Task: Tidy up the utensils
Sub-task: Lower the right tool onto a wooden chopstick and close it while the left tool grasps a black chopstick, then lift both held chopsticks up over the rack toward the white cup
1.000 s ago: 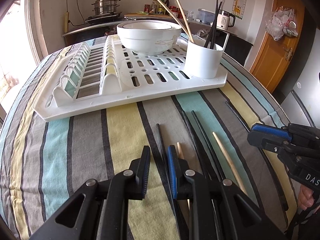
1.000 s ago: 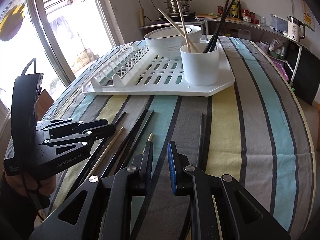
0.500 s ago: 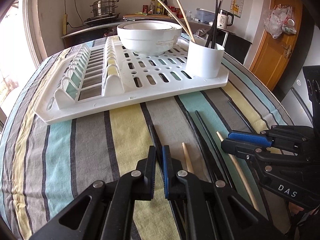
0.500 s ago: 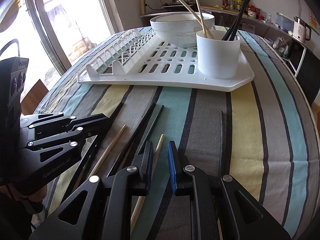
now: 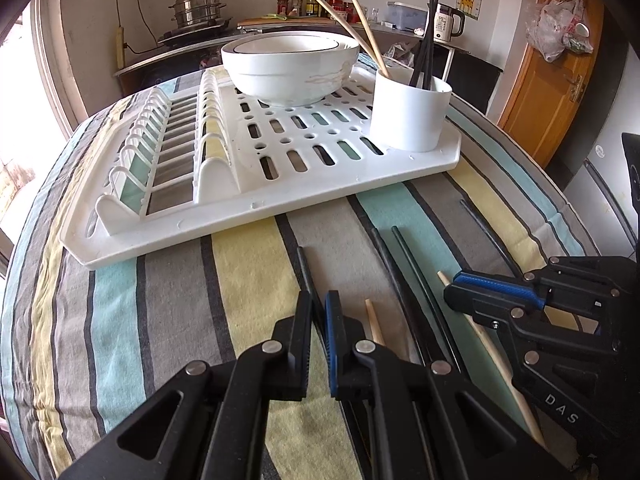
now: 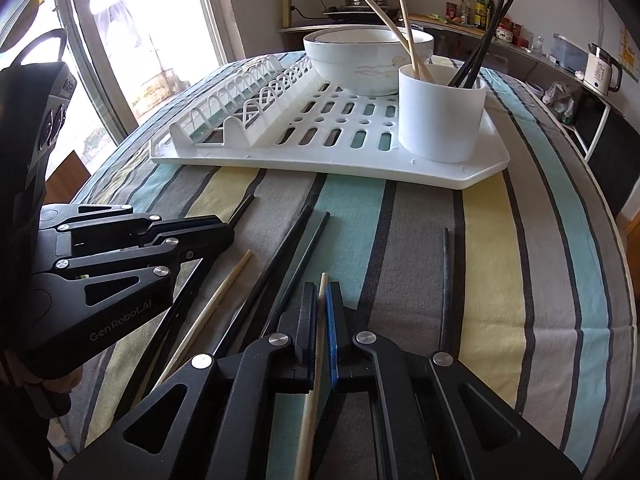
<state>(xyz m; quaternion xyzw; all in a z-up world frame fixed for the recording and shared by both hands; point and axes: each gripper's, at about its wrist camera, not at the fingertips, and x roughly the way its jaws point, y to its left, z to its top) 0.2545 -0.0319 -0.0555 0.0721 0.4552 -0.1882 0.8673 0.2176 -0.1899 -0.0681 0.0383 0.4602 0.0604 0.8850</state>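
In the left wrist view, the left gripper pinches a black chopstick lying on the striped cloth, near the white rack; far right on the rack stands a cup of chopsticks. In the right wrist view, the right gripper pinches a wooden chopstick; more chopsticks lie left.
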